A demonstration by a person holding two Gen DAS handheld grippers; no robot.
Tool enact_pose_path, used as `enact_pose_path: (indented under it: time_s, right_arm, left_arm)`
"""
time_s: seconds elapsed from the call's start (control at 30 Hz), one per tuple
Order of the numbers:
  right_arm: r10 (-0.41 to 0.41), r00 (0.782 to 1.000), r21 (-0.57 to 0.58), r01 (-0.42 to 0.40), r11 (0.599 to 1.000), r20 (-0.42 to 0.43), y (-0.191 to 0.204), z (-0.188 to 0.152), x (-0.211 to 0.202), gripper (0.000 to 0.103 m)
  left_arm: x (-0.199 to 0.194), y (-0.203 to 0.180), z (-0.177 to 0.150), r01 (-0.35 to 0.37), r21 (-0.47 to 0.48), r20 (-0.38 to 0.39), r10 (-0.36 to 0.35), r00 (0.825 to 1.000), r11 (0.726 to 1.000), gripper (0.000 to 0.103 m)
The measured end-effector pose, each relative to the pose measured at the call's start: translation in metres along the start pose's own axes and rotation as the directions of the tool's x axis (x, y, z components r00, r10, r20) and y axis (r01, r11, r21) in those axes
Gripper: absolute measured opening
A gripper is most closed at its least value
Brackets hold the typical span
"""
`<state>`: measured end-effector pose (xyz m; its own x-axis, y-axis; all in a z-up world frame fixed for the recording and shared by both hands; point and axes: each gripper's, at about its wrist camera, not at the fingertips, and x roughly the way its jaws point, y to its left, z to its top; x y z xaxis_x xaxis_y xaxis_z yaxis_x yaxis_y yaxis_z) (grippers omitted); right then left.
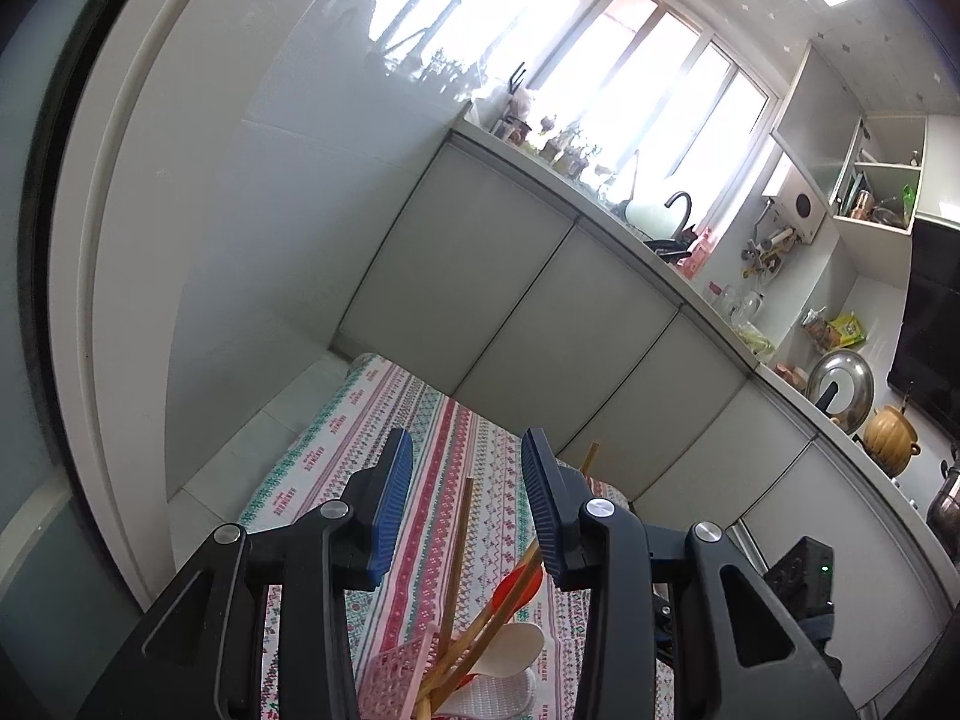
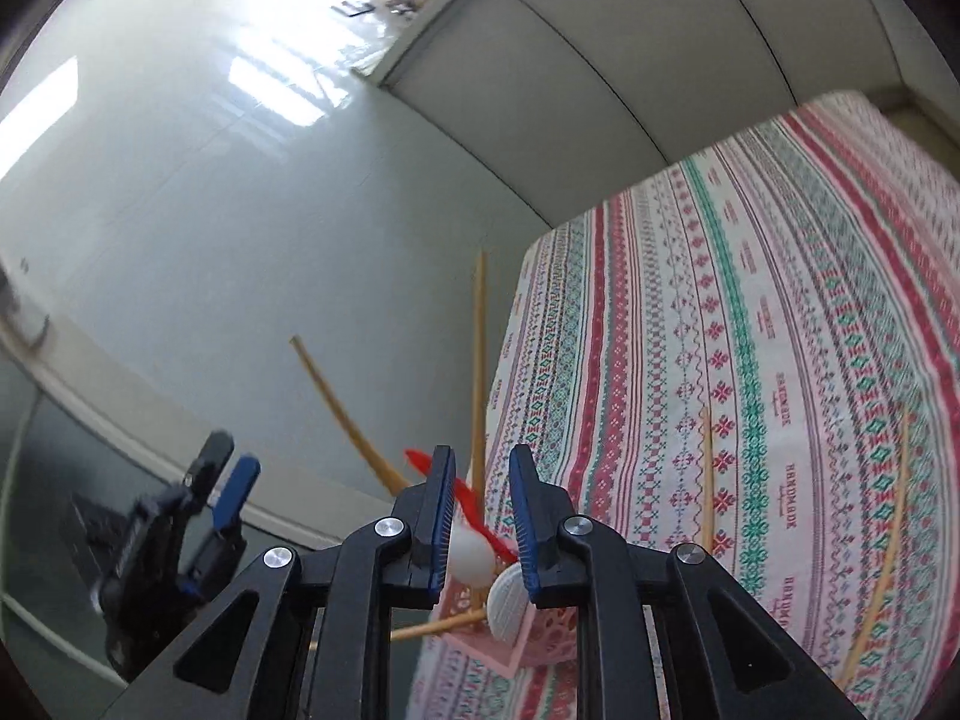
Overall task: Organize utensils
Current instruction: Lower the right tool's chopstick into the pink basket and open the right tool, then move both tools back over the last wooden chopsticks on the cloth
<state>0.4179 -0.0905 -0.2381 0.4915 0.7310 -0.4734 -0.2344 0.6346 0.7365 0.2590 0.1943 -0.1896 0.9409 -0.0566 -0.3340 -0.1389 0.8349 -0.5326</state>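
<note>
Overhead, both tools, left tool (image 1: 465, 504) and right tool (image 2: 480, 516), spread empty above apparently pink holder (image 2: 528, 630).

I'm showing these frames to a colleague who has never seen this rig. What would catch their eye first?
Probably the pink holder near the edge of the striped tablecloth, bristling with wooden chopsticks, a red utensil and white spoons, seen just past the open right gripper. Next, two loose chopsticks lying on the cloth to the right. In the left wrist view, the open left gripper hangs above the same holder.
</note>
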Motion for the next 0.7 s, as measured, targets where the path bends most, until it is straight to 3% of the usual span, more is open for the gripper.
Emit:
enact_pose_path:
  time_s: [0.1, 0.17, 0.43, 0.5, 0.53, 0.57, 0.7]
  right_arm:
    - [0.032, 0.999, 0.028, -0.031, 0.999, -0.006, -0.003, 0.009, 0.011, 0.026]
    - [0.057, 0.998, 0.026, -0.057, 0.998, -0.008, 0.003, 0.012, 0.018, 0.038]
    - [-0.082, 0.997, -0.124, 0.079, 0.989, -0.014, 0.035, 0.019, 0.061, 0.038]
    - [-0.097, 0.995, -0.16, 0.093, 0.983, -0.019, 0.038, 0.02, 0.071, 0.033]
    - [-0.107, 0.994, -0.186, 0.103, 0.977, -0.013, 0.04, 0.019, 0.074, 0.016]
    - [-0.115, 0.993, -0.214, 0.113, 0.97, 0.004, 0.043, 0.019, 0.073, 0.008]
    - [-0.091, 0.991, -0.322, 0.117, 0.94, 0.095, 0.062, 0.016, 0.057, 0.007]
  left_arm:
    - [0.002, 0.003, 0.002, 0.002, -0.015, -0.005, -0.002, 1.0, 1.0, 0.04]
    - [0.004, 0.006, 0.003, 0.001, -0.024, -0.009, -0.001, 1.0, 1.0, 0.04]
    - [0.013, 0.008, 0.004, 0.012, -0.062, -0.049, -0.015, 0.999, 0.998, 0.041]
    - [0.013, 0.006, 0.005, 0.02, -0.053, -0.042, -0.022, 0.999, 0.998, 0.041]
    - [0.012, 0.004, 0.005, 0.02, -0.046, -0.039, -0.021, 0.999, 0.999, 0.042]
    - [0.013, 0.004, 0.004, 0.02, -0.042, -0.039, -0.022, 0.999, 0.999, 0.043]
    - [0.016, 0.003, 0.003, 0.027, -0.034, -0.044, -0.029, 0.999, 0.999, 0.043]
